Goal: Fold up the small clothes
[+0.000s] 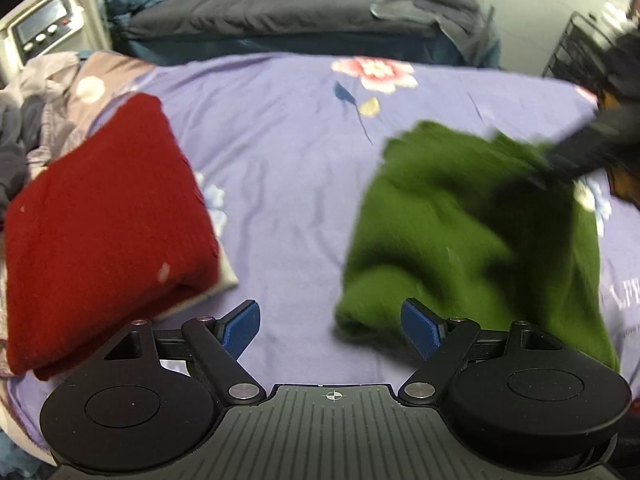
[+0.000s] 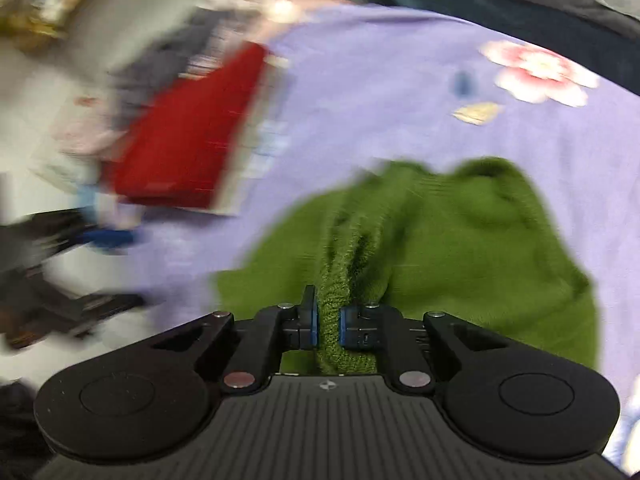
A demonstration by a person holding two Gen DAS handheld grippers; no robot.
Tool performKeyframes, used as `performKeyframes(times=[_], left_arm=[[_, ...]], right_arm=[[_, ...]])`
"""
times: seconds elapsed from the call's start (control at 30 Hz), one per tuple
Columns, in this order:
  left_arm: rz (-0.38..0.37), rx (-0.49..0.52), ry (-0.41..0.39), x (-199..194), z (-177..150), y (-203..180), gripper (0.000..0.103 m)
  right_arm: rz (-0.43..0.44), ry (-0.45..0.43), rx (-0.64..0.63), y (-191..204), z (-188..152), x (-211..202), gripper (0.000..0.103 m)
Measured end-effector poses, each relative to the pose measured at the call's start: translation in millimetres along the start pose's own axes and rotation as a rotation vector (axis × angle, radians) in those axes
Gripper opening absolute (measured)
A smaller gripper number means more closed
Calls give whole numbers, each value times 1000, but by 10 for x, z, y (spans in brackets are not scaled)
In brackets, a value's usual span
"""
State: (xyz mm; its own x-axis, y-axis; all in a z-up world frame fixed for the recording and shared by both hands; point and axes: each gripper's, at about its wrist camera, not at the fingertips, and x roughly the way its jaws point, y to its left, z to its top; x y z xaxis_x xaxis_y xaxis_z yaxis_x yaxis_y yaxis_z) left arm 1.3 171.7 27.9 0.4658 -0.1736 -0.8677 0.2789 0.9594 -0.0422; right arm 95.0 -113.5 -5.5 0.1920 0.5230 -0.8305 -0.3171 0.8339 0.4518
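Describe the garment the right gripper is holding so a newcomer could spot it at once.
Start from the purple floral bedsheet that covers the bed. On its right side lies a rumpled green knit garment, one bunched fold pinched in the right gripper. The red garment opposite is neatly folded and untouched.

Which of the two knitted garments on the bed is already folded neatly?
The red garment, a flat squared stack. The green garment lies rumpled, pinched by the right gripper.
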Motion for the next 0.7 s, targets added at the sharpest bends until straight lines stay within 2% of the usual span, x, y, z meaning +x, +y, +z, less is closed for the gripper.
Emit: performKeyframes(times=[0.1, 0.2, 0.27, 0.37, 0.43, 0.6, 0.63, 0.7], left_arm=[[7, -14, -40, -69, 182, 77, 103], [-13, -28, -80, -88, 380, 97, 103], [-43, -42, -95, -56, 508, 61, 103], [-117, -64, -108, 47, 666, -87, 103], [-174, -46, -93, 148, 743, -261, 103], [-260, 93, -38, 437, 812, -829, 103], [-284, 126, -26, 492, 813, -948, 103], [-316, 206, 1, 632, 773, -1191, 103]], right_arm=[[120, 73, -115, 498, -222, -232, 11], [209, 212, -175, 851, -579, -234, 11], [216, 312, -218, 963, -880, -116, 11], [172, 393, -175, 853, -1246, 138, 11], [125, 504, -142, 715, -1445, 382, 12], [142, 526, -60, 586, -1793, 436, 13], [165, 503, -25, 547, -1802, 369, 14], [163, 398, 61, 432, -1783, 135, 17]])
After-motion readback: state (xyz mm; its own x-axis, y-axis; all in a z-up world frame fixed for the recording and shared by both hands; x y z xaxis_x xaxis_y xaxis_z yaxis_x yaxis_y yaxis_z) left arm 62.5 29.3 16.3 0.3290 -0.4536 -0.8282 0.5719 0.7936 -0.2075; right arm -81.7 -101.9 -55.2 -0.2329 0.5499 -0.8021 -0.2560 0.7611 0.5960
